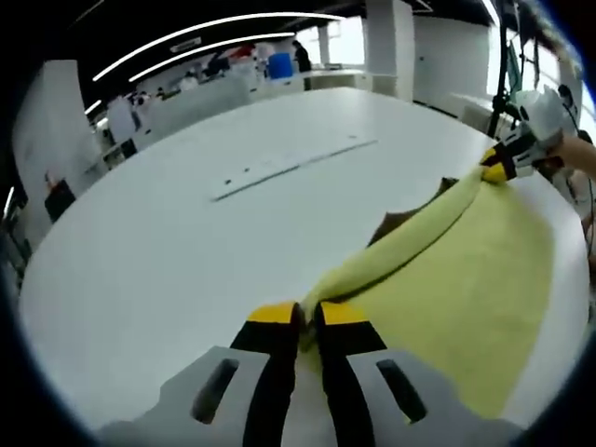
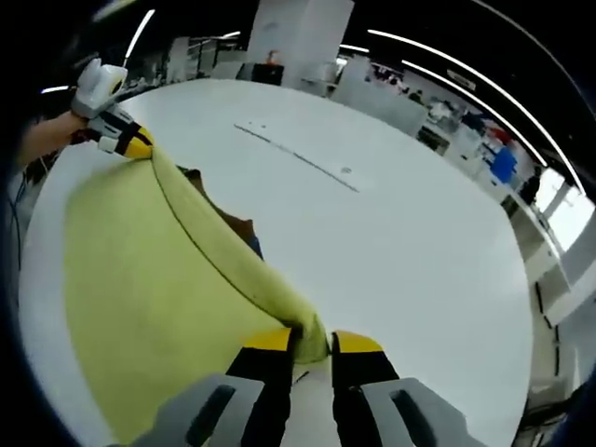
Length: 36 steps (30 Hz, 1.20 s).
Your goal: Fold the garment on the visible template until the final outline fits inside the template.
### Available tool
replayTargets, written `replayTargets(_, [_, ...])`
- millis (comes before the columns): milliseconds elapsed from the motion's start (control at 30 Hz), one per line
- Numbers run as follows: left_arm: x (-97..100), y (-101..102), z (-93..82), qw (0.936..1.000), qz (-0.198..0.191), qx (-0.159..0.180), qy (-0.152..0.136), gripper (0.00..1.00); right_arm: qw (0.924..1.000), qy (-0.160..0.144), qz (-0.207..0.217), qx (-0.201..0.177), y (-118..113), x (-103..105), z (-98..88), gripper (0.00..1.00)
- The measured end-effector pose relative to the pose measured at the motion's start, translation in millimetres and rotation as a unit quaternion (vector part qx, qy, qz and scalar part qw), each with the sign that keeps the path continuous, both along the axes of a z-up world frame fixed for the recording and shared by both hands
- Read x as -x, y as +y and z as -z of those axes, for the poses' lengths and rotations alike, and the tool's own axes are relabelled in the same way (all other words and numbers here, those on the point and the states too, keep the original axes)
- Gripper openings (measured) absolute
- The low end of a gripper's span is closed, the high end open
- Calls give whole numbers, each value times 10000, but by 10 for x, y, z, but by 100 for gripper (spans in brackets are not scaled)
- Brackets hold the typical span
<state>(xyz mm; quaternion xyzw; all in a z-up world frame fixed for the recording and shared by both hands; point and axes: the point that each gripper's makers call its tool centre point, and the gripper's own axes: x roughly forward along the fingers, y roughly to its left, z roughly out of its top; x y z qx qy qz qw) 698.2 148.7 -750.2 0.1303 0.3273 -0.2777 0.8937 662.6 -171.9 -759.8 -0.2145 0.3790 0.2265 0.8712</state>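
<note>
Your L gripper [image 1: 309, 317] and R gripper [image 2: 311, 345] each have jaws clamped on one end of the yellow garment [image 1: 466, 279], its rolled edge stretched between them w/ the rest spread on the white table [image 1: 186, 242], dark brown fabric [image 1: 396, 223] showing under the fold.

A broad white table [image 1: 186, 242] fills an open workroom. Ceiling light strips [image 1: 214, 33] arc at twelve o'clock; bright windows [image 2: 568, 219] glow at three
</note>
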Motion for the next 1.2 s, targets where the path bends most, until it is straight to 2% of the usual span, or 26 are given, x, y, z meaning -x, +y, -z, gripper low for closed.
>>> replayTargets(100, [37, -23, -54, 9995, 270, 117, -144, 15, 10000, 3, -56, 26, 6, 40, -41, 21])
replayTargets(200, [76, -34, -87, 9984, 504, 40, -269, 23, 9991, -161, -278, 273, 0, 46, -109, 24])
replayTargets(267, [78, -2, -102, 9970, 620, -200, -406, 27, 9981, -196, -395, 436, -9, 63, -113, 24])
replayTargets(300, [58, 24, -126, 9950, 694, -410, -585, 28, 9974, -253, -441, 508, -20, 60, -116, 24])
replayTargets(433, [28, 96, -108, 9888, 847, -935, -795, 24, 9957, -369, -601, 608, -34, 25, -85, 18])
replayTargets(500, [14, 89, -70, 9859, 941, -1081, -859, 23, 9935, -477, -688, 775, -65, -16, -64, 13])
replayTargets(567, [11, 83, -44, 9853, 937, -1142, -858, 16, 9934, -491, -657, 806, -90, -36, -33, 7])
replayTargets(633, [-1, 64, -45, 9859, 927, -1088, -873, 1, 9947, -551, -528, 685, -112, -70, -42, 0])
replayTargets(667, [-13, 40, -40, 9891, 825, -926, -797, 1, 9965, -568, -383, 479, -92, -80, -55, 0])
replayTargets(733, [-57, 88, -36, 9924, 510, -890, -682, 1, 9974, -684, -12, 230, -119, -138, -116, 0])
replayTargets(767, [-85, 85, -55, 9927, 459, -849, -723, 1, 9973, -719, 36, 133, -108, -158, -137, 0])
replayTargets(833, [-110, 69, -64, 9963, 198, -583, -599, 1, 9961, -779, 348, -245, -79, -214, -181, 0])
replayTargets(867, [-116, 69, -58, 9977, 54, -450, -506, 1, 9950, -712, 507, -477, -63, -228, -177, 0])
replayTargets(900, [-124, 111, -32, 9985, -413, -195, -287, 1, 9942, -642, 642, -578, -72, -229, -158, 0])
replayTargets(933, [-113, 135, 2, 9974, -722, -10, -57, 1, 9926, -558, 833, -687, -94, -229, -126, 0])
replayTargets(967, [-119, 120, 25, 9940, -1015, 380, 159, 1, 9914, -499, 943, -755, -104, -225, -103, 0])
replayTargets(1000, [-134, 121, 32, 9915, -1161, 544, 223, 1, 9904, -454, 1000, -835, -97, -223, -82, 0])
replayTargets(1067, [-164, 148, 33, 9902, -1251, 599, 184, 3, 9871, -421, 1231, -932, -131, -235, -50, 0])
replayTargets(1167, [-190, 217, 21, 9917, -1249, 301, 37, 7, 9817, -508, 1496, -1061, -173, -293, -90, 2])
replayTargets(1200, [-198, 216, 13, 9915, -1258, 334, 15, 7, 9803, -524, 1561, -1091, -189, -306, -99, 4])
